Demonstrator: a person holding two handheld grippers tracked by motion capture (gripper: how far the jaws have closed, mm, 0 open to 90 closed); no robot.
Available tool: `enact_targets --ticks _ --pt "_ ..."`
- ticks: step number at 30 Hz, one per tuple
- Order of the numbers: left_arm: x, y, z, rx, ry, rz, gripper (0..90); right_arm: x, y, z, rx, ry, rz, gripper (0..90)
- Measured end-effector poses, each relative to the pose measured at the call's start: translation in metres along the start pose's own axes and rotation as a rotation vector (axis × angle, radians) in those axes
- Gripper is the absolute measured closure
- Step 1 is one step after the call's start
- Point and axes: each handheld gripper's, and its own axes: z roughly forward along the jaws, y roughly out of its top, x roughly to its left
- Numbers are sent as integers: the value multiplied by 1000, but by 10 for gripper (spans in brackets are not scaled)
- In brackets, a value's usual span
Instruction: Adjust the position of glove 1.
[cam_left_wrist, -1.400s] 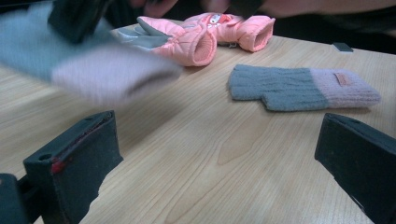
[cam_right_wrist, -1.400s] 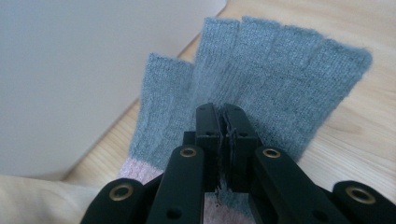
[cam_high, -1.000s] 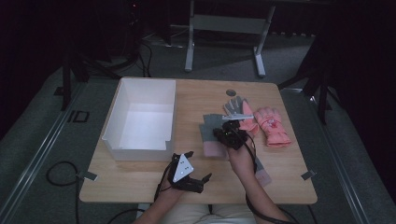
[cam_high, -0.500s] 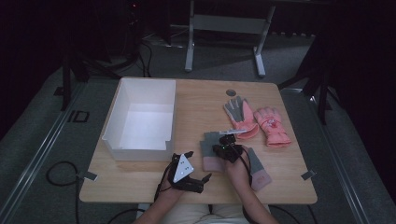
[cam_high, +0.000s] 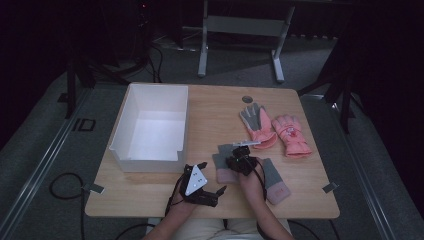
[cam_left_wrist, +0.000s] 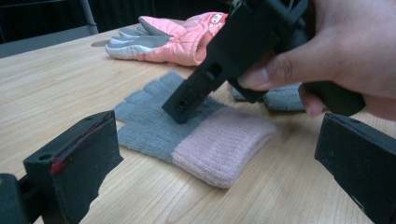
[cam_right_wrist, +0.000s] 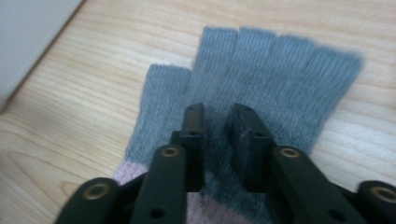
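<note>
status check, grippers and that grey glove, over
Right gripper jaws just opening, a narrow gap, tips down on the grey glove, no grip. Left gripper open, idle at the table's near edge. Glove flat on the table. Nothing in the way.

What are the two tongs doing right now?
Left tongs: open, holding nothing.
Right tongs: just been opening, tips on the grey knit glove, a small gap between them, not gripping.

A white bin (cam_high: 150, 127) is being carried by the tabletop (cam_high: 210, 107), with pink gloves (cam_high: 275, 130) lying well apart from it.
</note>
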Motion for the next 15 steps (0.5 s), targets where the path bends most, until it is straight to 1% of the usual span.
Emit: enact_targets --ticks 1,3,4,5,6,7,8,10,11,12,15 --pt "0 0 0 0 -1 0 0 -1 1 -2 -11 8 5 709" --pt "0 0 0 0 -2 0 0 -3 4 -7 -15 23 -8 689" --pt "0 0 0 0 -2 0 0 -3 4 -7 -15 23 -8 689" --pt "0 0 0 0 -3 -2 0 -5 5 -10 -24 36 -20 666" --pt "0 0 0 0 -2 -1 0 -7 9 -15 -32 37 -56 658" --pt "0 0 0 1 -3 0 0 -8 10 -18 -40 40 -73 652" --pt "0 0 0 2 -2 0 0 -11 12 -23 -49 52 -96 648" --pt "0 0 0 -1 -2 0 0 -17 16 -31 -59 55 -138 643" --pt "0 0 0 -2 -1 -1 0 -22 18 -37 -71 75 -168 636" --pt "0 0 1 -5 -1 -5 0 -27 18 -41 -65 78 -185 638" --pt "0 0 0 -1 -1 -3 0 -41 18 -54 -67 108 -257 630"
